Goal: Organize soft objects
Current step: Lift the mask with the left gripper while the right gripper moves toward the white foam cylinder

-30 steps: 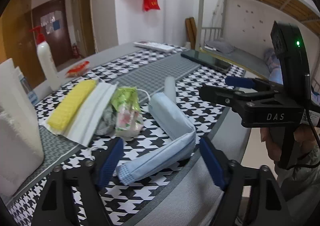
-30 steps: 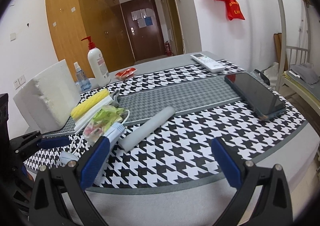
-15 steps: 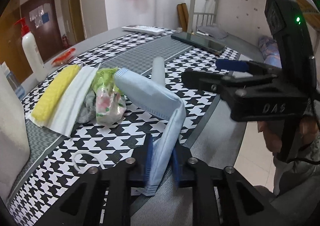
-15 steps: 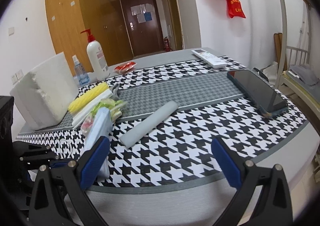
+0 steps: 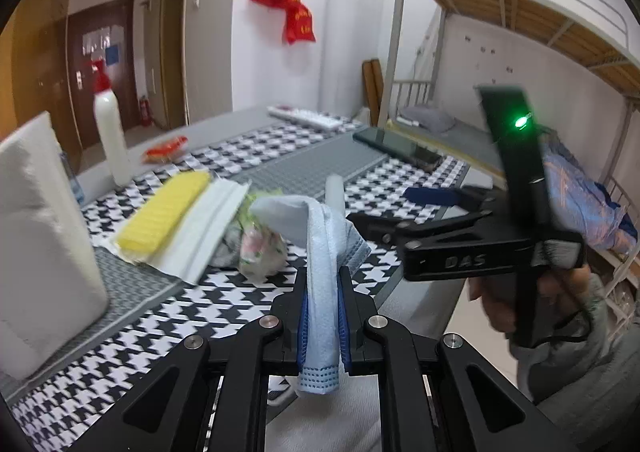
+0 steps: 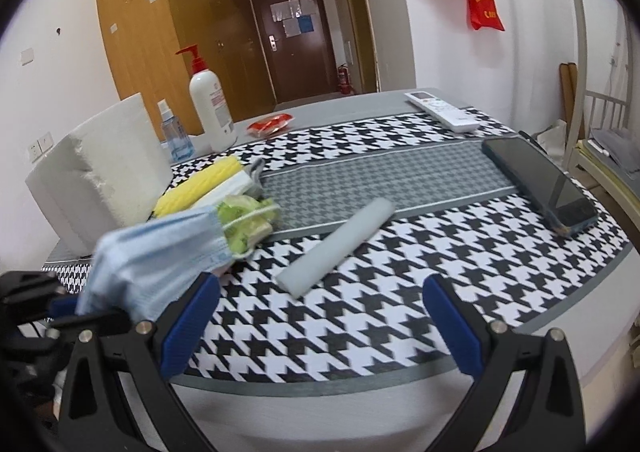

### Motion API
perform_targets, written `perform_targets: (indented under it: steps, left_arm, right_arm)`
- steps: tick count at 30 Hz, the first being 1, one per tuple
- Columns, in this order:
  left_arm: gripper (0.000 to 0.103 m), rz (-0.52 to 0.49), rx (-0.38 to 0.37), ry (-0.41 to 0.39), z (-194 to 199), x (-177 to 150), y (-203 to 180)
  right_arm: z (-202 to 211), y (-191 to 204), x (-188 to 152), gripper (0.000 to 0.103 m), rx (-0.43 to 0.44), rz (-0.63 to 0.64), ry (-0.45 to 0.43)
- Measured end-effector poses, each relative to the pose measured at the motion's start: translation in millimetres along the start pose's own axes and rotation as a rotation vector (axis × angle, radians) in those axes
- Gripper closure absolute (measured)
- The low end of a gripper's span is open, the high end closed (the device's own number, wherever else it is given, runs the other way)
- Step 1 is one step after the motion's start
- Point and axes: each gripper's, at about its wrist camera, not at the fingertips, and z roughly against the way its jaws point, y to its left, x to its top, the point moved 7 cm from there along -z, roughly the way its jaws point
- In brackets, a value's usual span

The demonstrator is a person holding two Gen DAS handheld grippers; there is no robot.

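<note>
Pinching a pale blue face mask [image 5: 322, 304] between its blue pads, the left gripper [image 5: 323, 316] is clenched on the folded cloth, whose upper end stands above the jaws and flops over toward the counter [image 6: 360, 316]. The mask is lifted clear of the houndstooth cover near the counter's front edge; in the right wrist view it shows as a blurred blue fold [image 6: 160, 252] at the left, one ear loop lying across a green-printed plastic packet [image 6: 248, 219]. The right gripper [image 6: 320, 316] hangs with its jaws spread wide and nothing between them, above the front of the counter.

Behind the mask lie a yellow ribbed sponge cloth [image 5: 164, 211] on a folded white cloth [image 5: 208, 223], and beside them the packet, whose contents cannot be made out. A grey foam roll [image 6: 340, 244] lies alone mid-counter. Against the left stands a white paper pack [image 6: 100, 167]. A white pump bottle [image 6: 210, 111] and a small clear spray bottle [image 6: 174, 135] holding bluish liquid stand upright behind it. Further right lie a dark phone [image 6: 540, 183] and a white remote [image 6: 440, 109].
</note>
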Motion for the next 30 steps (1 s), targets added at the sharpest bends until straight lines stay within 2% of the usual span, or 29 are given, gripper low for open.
perform_targets:
  steps: [7,12,19,24,30]
  left_arm:
    - [0.09,0.031,0.04,-0.08,31,4,18]
    - [0.09,0.077,0.011,-0.114,39,5,29]
    - [0.09,0.055,0.043,-0.163,46,26,37]
    - [0.09,0.072,0.082,-0.219,62,34,45]
    - [0.09,0.072,0.099,-0.236,70,36,50]
  right_arm:
    - [-15,2,2,0.001,-0.044,-0.019,0.042]
    - [-22,-1,3,0.001,-0.055,-0.042,0.065]
    - [-24,-1,5,0.001,-0.064,-0.057,0.072]
    - [-34,1,8,0.001,-0.107,-0.05,0.094]
    - [-45,0,7,0.001,-0.156,-0.065,0.13]
